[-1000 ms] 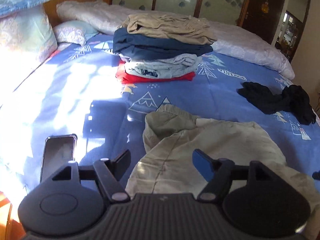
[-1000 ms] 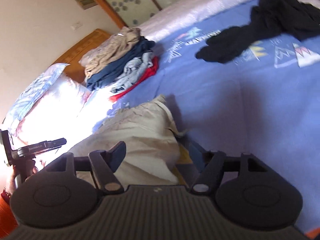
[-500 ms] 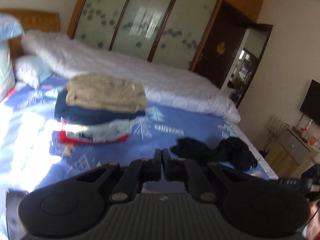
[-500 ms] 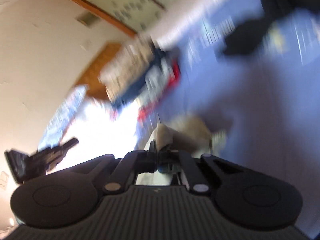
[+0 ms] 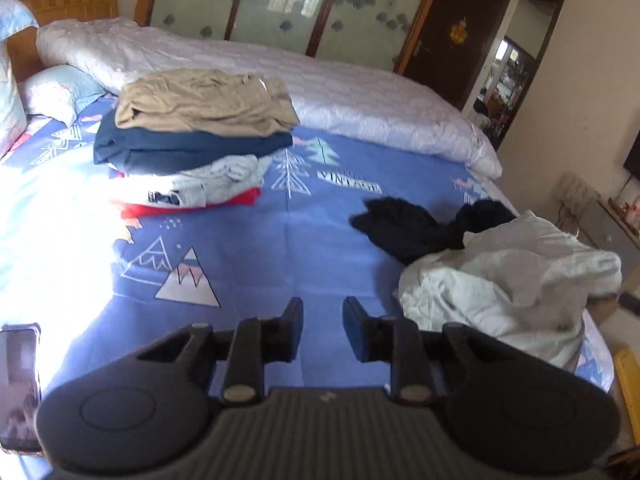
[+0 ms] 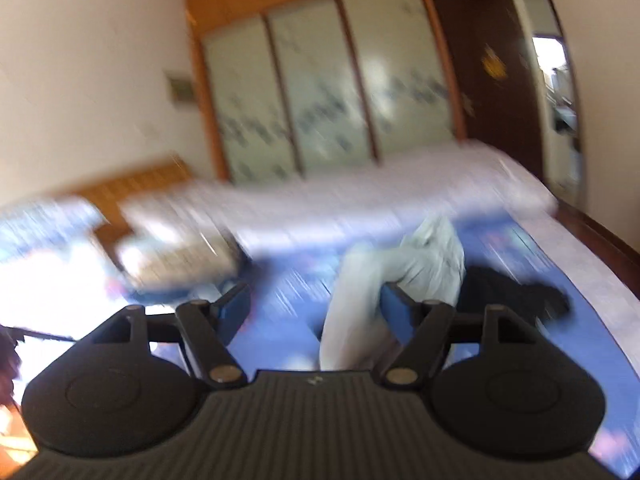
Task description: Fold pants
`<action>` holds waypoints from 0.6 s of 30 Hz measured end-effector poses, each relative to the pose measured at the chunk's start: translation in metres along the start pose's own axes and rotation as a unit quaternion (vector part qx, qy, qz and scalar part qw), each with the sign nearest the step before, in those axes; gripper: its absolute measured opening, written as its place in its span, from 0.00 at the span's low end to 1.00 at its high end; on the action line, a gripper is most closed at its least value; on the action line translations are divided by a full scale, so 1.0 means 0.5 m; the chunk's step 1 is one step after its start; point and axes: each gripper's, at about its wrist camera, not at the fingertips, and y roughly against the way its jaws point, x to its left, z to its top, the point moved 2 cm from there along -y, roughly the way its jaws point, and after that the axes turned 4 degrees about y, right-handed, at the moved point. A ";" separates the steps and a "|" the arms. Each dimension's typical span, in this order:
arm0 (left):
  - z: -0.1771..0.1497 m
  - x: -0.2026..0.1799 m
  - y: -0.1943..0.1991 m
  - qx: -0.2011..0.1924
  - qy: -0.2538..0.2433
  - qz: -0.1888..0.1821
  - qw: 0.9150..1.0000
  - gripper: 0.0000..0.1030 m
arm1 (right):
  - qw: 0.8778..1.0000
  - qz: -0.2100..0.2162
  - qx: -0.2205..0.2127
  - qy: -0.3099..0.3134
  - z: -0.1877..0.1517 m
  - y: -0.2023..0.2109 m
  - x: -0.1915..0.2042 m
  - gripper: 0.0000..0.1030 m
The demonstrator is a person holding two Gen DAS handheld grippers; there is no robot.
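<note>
A: Left wrist view: left gripper (image 5: 322, 322) spread above the blue bedsheet (image 5: 280, 248), holding nothing; pale pants (image 5: 508, 280) bunched beside it
B: Right gripper (image 6: 314, 308) spread wide, pants (image 6: 400, 276) draped between its fingers

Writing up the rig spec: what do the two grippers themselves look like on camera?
Both match. The left gripper and right gripper have matte black bodies with a ribbed centre plate, two round side housings, angled linkage arms with silver pivot pins, and blue finger pads. No cables or sleeves visible.

Left gripper (image 5: 322, 322) and right gripper (image 6: 314, 306) both hold their fingers apart.
</note>
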 end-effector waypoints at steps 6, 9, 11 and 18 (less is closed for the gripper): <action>-0.055 -0.027 -0.061 0.042 -0.005 -0.011 0.999 0.28 | 0.983 0.110 0.140 -0.042 -0.204 -0.037 0.120 0.68; -0.058 -0.028 -0.062 0.044 0.007 -0.006 0.999 0.28 | 0.960 0.183 0.208 -0.027 -0.230 -0.093 0.221 0.70; -0.053 -0.030 -0.053 0.040 0.015 -0.011 0.999 0.28 | 0.950 0.194 0.243 -0.016 -0.252 -0.157 0.271 0.70; -0.024 -0.061 -0.045 0.018 -0.014 -0.009 1.000 0.43 | 0.952 0.210 0.203 -0.093 -0.233 -0.166 0.219 0.05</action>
